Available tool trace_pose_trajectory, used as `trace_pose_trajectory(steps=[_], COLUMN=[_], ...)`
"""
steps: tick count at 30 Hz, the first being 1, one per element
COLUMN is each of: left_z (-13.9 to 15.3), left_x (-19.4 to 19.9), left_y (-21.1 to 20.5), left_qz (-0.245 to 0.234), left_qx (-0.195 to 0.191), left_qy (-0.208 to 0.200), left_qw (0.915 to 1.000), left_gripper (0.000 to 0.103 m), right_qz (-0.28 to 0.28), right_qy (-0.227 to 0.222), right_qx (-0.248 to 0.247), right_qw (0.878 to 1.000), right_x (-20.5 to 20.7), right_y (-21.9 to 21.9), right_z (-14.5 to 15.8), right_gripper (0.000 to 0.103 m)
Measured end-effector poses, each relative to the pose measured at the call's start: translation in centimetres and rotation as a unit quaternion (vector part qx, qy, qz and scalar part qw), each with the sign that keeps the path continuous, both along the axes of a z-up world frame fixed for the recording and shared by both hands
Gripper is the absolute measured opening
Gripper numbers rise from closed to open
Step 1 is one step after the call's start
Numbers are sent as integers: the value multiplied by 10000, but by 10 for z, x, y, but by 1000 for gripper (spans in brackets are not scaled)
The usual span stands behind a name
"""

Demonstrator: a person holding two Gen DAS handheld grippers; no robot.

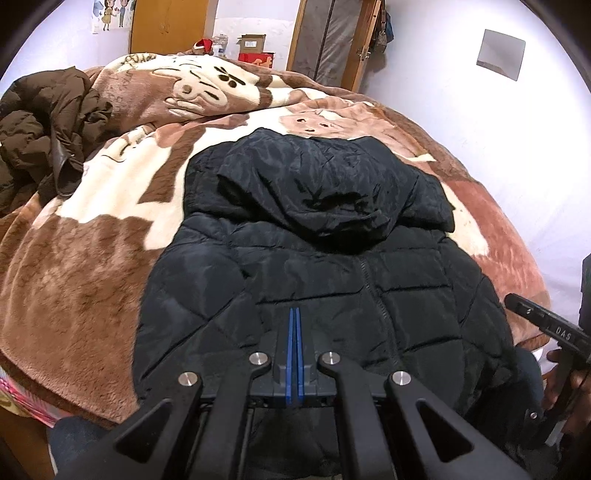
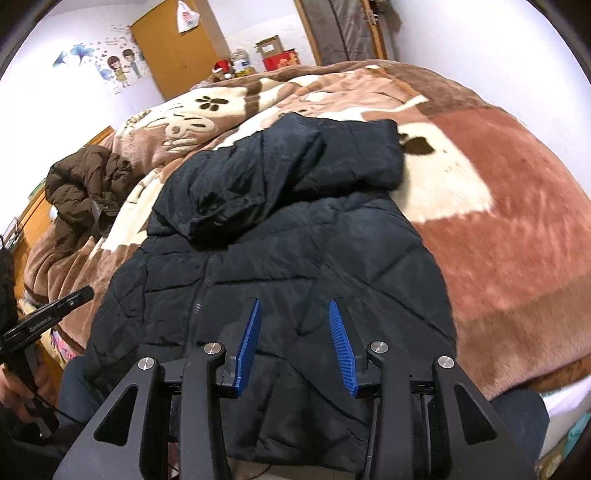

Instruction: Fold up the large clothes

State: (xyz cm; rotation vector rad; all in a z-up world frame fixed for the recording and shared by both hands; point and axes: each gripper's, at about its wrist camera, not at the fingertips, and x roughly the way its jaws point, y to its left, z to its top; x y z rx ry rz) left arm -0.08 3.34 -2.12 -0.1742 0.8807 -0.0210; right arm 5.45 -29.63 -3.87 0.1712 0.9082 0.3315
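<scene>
The black jacket lies face up on the blanket, zipper running down its middle and hood folded down over the chest. Its hem hangs off the near edge of the bed towards the person. The sleeves are not showing at either side of the jacket, so they seem already tucked in, though the dark quilting makes this hard to be sure of. Laid narrow and straight like this, the jacket looks ready for a fold along its length, hem up towards the hood.

The left gripper hovers over the lower half of the jacket, just left of the zipper, tilted steeply down. Its blue pads are pressed together with no cloth between them. The right gripper hangs over the jacket right of the zipper at much the same downward tilt. Its jaws stand apart, nothing is caught between them, and the jacket lies below the pads. Each gripper shows at the edge of the other's view, held side by side at the near edge of the jacket, a hand wrapped around the left handle.

Beyond the jacket, up and to its left, a brown coat sits crumpled on the blanket, well apart, probably waiting its turn. Past the jacket's hood, at the far end of the bed, stand boxes and a wooden door.
</scene>
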Motion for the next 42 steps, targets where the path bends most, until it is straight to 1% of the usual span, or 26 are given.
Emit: trace_pose_trajectory(steps=[3,4,6,7,8,9,11,16,18,20,25,28,30,33,35,39,42], left_z=[-3,-5,-7,-9,-10,-11,-14,-30,-37,-45,-64,-74,-78,-82,-86,-98,-97], left_x=[-5,-6,-8,-8,-10,-11,-11,-11,-12,-13,-15,-15,-16,-17,-18,-18,-19], left_y=[6,8,14,19,23,27,40,70,81,88,100,101,99,93,91,85,81], left_qz=[59,76,156,209,267,318,445,779,858,904,965,919,860,807,773,712,669], left_qx=[127,150,188,206,239,268,289,337,276,225,99,-68,-182,-208,-283,-383,-350], left_qy=[7,16,39,35,21,9,25,242,324,417,661,780,833,879,948,1135,1131], left_qw=[9999,9999,9997,9996,9994,9991,9986,9961,9954,9948,9931,9927,9926,9926,9921,9902,9907], left_gripper=[2,3,15,27,37,39,41,43,44,47,49,52,54,60,66,68,68], right_qz=[-147,-189,-306,-358,-434,-490,-591,-799,-845,-900,-1069,-1112,-998,-882,-837,-786,-538], right_qy=[56,88,153,171,189,206,277,561,637,690,865,1091,1284,1391,1471,1723,1857], right_qx=[-28,-23,-11,-13,-19,-11,2,46,40,70,172,330,442,389,426,582,508], right_qw=[9999,9998,9994,9992,9989,9986,9979,9952,9944,9935,9903,9872,9857,9856,9846,9802,9798], right_x=[-2,-2,-2,-2,-2,-2,-2,2,2,3,9,12,12,13,14,15,14], right_y=[-11,-16,-25,-28,-33,-37,-45,-59,-62,-66,-78,-84,-82,-76,-74,-78,-71], right_z=[-4,-6,-10,-11,-13,-14,-18,-34,-39,-43,-52,-62,-70,-74,-78,-87,-87], right_gripper=[41,43,48,52,52,52,52,53,53,53,53,54,54,56,59,60,60])
